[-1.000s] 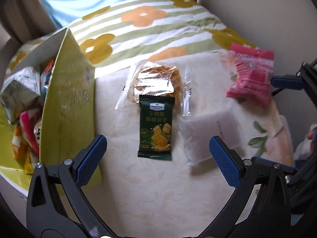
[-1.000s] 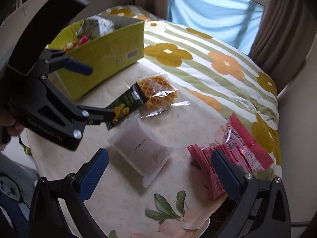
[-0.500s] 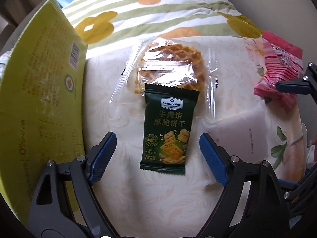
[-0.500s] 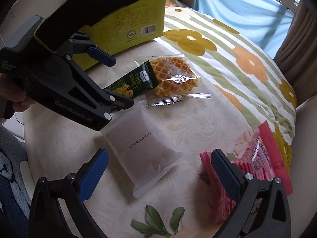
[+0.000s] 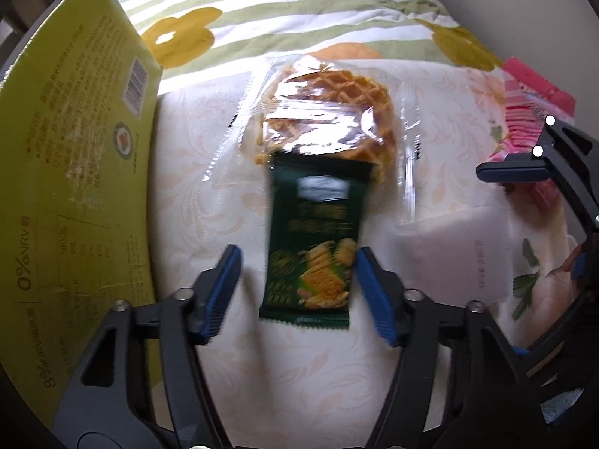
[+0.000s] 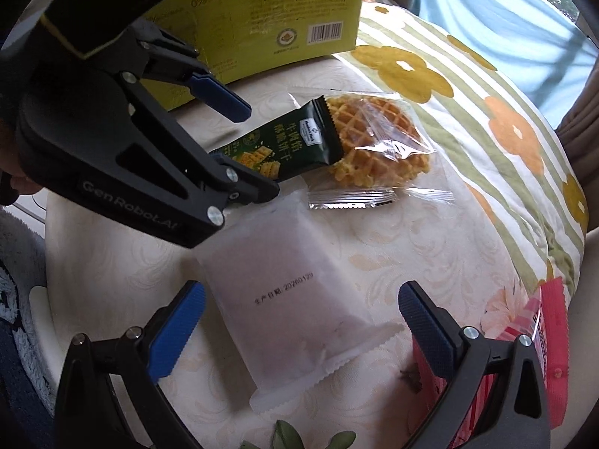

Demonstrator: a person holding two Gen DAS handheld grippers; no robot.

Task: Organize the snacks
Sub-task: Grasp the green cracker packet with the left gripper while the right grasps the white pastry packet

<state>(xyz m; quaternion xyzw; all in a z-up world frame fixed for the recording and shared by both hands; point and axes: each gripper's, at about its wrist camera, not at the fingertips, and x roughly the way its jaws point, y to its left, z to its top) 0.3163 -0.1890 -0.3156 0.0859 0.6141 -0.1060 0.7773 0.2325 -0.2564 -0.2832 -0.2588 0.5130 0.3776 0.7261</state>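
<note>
Crackers in the green packet (image 5: 313,247) look light and brittle, so we straddle its lower half gently, left gripper (image 5: 295,292) jaws apart, right gripper (image 6: 299,333) likewise.

The dark green cracker packet (image 5: 312,239) is showing a glossy plastic-film face. Touching its far end, the waffle's wrapper (image 5: 322,127) is gleaming as clear, crinkled plastic. Beside the packet, a frosted pouch (image 6: 284,295) is looking matt and cloudy. The yellow box (image 5: 71,172) is showing smooth printed cardboard. The tablecloth (image 5: 299,381) underneath is looking softly patterned, faintly sheened.
</note>
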